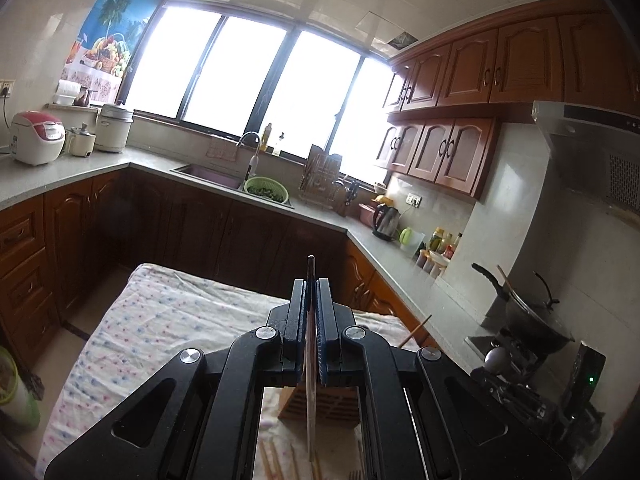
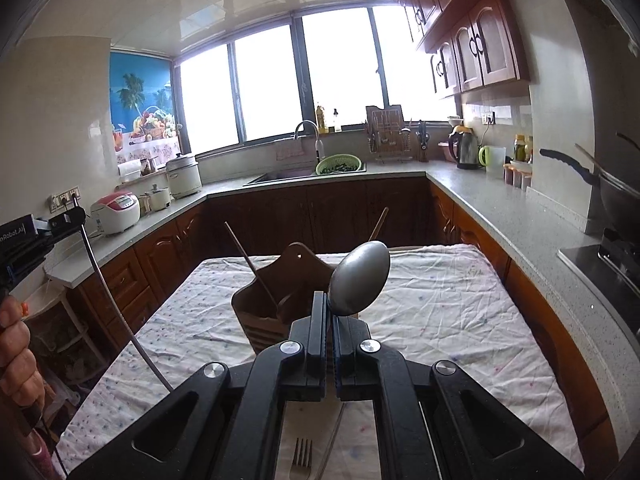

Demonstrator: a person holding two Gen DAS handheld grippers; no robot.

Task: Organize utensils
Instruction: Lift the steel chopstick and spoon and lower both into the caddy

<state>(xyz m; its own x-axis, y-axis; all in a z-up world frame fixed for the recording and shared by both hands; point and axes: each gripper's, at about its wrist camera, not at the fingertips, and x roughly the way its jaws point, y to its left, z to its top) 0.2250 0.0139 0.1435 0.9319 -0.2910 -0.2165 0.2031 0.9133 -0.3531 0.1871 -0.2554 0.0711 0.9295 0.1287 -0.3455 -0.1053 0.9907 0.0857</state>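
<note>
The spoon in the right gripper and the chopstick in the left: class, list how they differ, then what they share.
The spoon ends in a broad, rounded grey metal bowl; the chopstick is a thin, plain rod. The spoon pokes forward past its jaws; the chopstick hangs down from its own. Shared: each is clamped in shut jaws, above the table.

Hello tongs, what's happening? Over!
Left tongs shut on chopstick. Right tongs shut on spoon. Wooden holder ahead, nothing blocking.

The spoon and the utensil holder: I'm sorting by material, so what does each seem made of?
The spoon looks like metal, probably stainless steel: grey, smooth, with a dull satin sheen on the bowl. The utensil holder looks like wood or bamboo: matte brown, with slots cut in its front wall.
</note>
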